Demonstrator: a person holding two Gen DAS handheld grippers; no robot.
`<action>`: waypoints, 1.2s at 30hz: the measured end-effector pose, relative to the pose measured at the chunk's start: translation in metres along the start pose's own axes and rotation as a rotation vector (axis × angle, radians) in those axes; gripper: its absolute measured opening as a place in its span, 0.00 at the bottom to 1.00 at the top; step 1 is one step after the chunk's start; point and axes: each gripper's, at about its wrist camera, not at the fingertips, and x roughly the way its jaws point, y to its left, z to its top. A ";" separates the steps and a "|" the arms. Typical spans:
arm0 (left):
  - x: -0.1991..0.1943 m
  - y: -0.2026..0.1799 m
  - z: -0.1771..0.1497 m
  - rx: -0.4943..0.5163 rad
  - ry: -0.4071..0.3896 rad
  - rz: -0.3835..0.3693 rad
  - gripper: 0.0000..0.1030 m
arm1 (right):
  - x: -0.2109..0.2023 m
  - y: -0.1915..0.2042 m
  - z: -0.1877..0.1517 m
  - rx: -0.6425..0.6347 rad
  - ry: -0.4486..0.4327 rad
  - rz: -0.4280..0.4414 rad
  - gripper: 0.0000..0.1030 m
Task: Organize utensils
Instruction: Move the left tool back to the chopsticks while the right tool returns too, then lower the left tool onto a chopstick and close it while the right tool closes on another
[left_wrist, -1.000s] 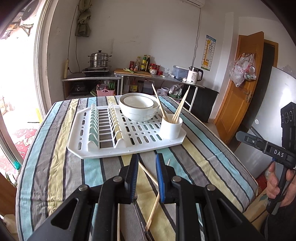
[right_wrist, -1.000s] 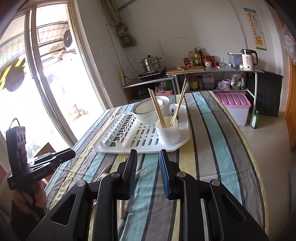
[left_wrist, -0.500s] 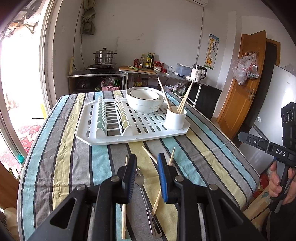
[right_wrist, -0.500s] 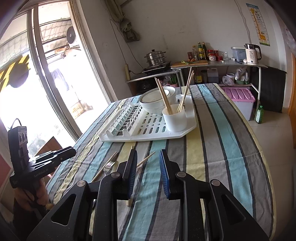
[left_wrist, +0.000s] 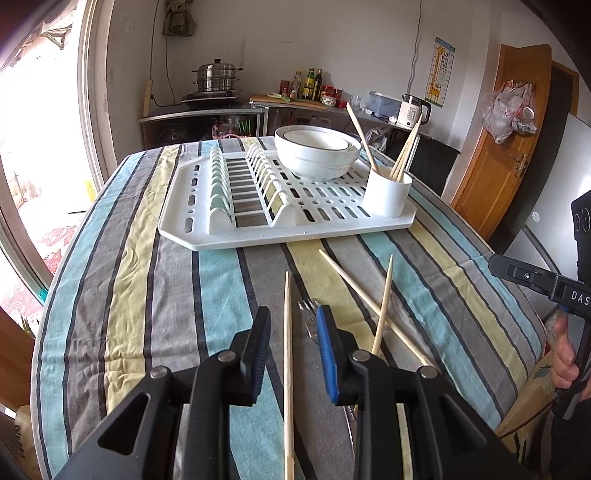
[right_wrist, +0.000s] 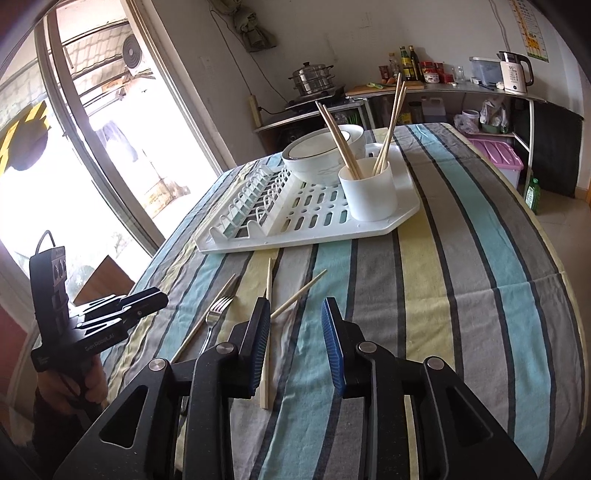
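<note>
Three loose wooden chopsticks and a metal fork (left_wrist: 309, 314) lie on the striped tablecloth in front of a white dish rack (left_wrist: 284, 225). One chopstick (left_wrist: 288, 332) runs between the fingers of my open, empty left gripper (left_wrist: 293, 325), which hovers above it. The other two chopsticks (left_wrist: 384, 299) cross to its right. A white utensil cup (left_wrist: 386, 192) holding several chopsticks stands on the rack's near right corner. My right gripper (right_wrist: 297, 317) is open and empty, above the cloth right of the fork (right_wrist: 218, 308) and chopsticks (right_wrist: 266, 295).
Stacked white bowls (left_wrist: 317, 151) sit at the back of the rack. The table's edge (right_wrist: 569, 295) drops off at the right. A counter with a steamer pot (left_wrist: 216, 77), bottles and a kettle stands behind. A wooden door (left_wrist: 506, 147) is at the right.
Both grippers have pulled back and tilted down, so the loose chopsticks and fork show more fully. My left gripper has shifted so one chopstick lies between its fingers. Both jaws have opened a little wider.
</note>
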 end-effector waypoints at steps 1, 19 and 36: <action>0.005 0.001 0.000 0.003 0.015 0.000 0.26 | 0.004 -0.001 0.001 0.006 0.010 0.002 0.29; 0.094 0.009 0.036 0.032 0.243 0.008 0.26 | 0.089 -0.022 0.020 0.176 0.201 -0.023 0.29; 0.108 0.000 0.045 0.086 0.276 0.095 0.14 | 0.127 -0.016 0.046 0.217 0.315 -0.187 0.29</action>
